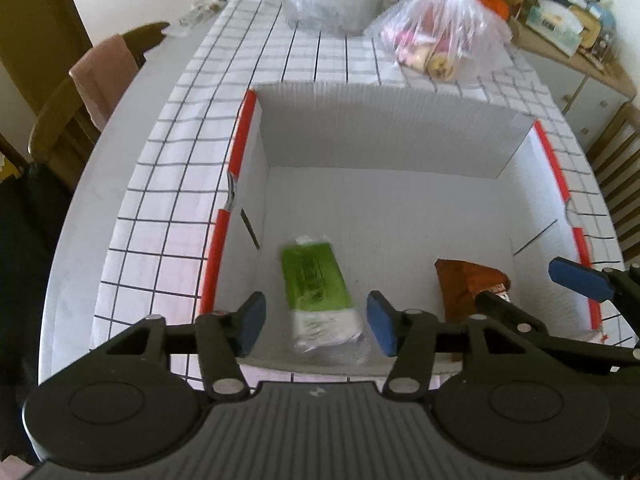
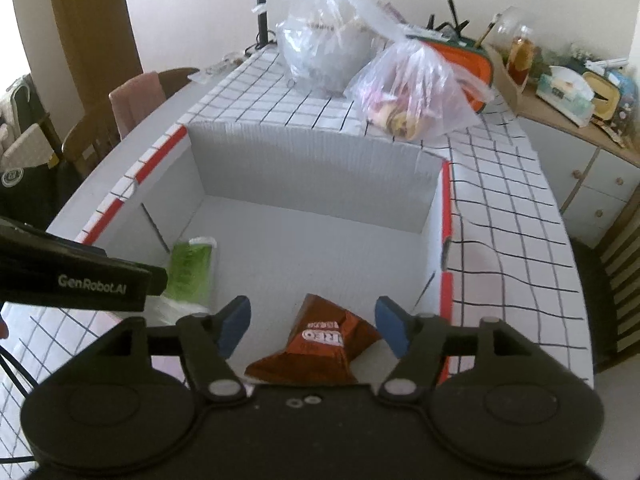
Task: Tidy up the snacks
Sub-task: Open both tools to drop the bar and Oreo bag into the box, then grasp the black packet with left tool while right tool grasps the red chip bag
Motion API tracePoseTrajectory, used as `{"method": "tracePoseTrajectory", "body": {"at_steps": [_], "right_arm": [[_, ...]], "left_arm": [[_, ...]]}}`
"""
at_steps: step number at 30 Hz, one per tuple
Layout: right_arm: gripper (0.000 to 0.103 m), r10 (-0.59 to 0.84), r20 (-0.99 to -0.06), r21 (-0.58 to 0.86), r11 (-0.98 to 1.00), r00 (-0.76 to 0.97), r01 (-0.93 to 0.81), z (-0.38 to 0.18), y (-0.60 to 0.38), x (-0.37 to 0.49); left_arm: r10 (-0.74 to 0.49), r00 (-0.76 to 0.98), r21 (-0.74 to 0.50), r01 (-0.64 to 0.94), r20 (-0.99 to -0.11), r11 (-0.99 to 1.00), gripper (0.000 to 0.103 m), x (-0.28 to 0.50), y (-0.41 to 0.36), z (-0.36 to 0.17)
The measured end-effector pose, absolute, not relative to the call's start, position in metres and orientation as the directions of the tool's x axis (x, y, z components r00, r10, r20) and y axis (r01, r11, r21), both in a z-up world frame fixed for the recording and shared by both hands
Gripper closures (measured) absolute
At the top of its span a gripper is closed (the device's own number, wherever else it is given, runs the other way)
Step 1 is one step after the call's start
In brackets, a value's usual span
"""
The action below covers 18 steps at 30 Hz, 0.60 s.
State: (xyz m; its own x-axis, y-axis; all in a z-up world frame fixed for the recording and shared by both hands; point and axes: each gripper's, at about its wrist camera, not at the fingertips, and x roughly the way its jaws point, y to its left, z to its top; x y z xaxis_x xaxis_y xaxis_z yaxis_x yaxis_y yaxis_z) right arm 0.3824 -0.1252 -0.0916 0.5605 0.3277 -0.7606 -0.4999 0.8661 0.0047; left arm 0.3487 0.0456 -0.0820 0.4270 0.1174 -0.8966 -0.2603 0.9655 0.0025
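Observation:
A green and white snack packet lies on the floor of a white cardboard box, near its front left. My left gripper hangs open just above the packet, its blue pads apart and off the wrapper. A brown snack packet lies at the box's front right. Over it my right gripper stands open, pads clear of it. The right gripper also shows at the right of the left wrist view. The green packet and the box appear in the right wrist view too.
The box sits on a white grid-patterned tablecloth. Behind it stand two clear plastic bags of goods. A wooden chair with a pink cloth is at the left, and a cluttered sideboard at the right.

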Motion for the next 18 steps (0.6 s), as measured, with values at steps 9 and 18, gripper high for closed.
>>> {"method": "tracePoseTrajectory", "body": {"at_steps": [9, 18], "right_arm": [[0.021, 0.353, -0.715, 0.021, 0.873, 0.603, -0.487, -0.057, -0.135, 0.341], [0.017, 0.388, -0.674, 0.055, 0.875, 0.629, -0.481, -0.030, -0.147, 0.290]], "left_arm": [[0.090, 0.495, -0.035, -0.237, -0.864, 0.971, 0.039, 0.307, 0.048, -0.052], [0.057, 0.575, -0.072, -0.199, -0.816, 0.977, 0.037, 0.254, 0.053, -0.021]]}}
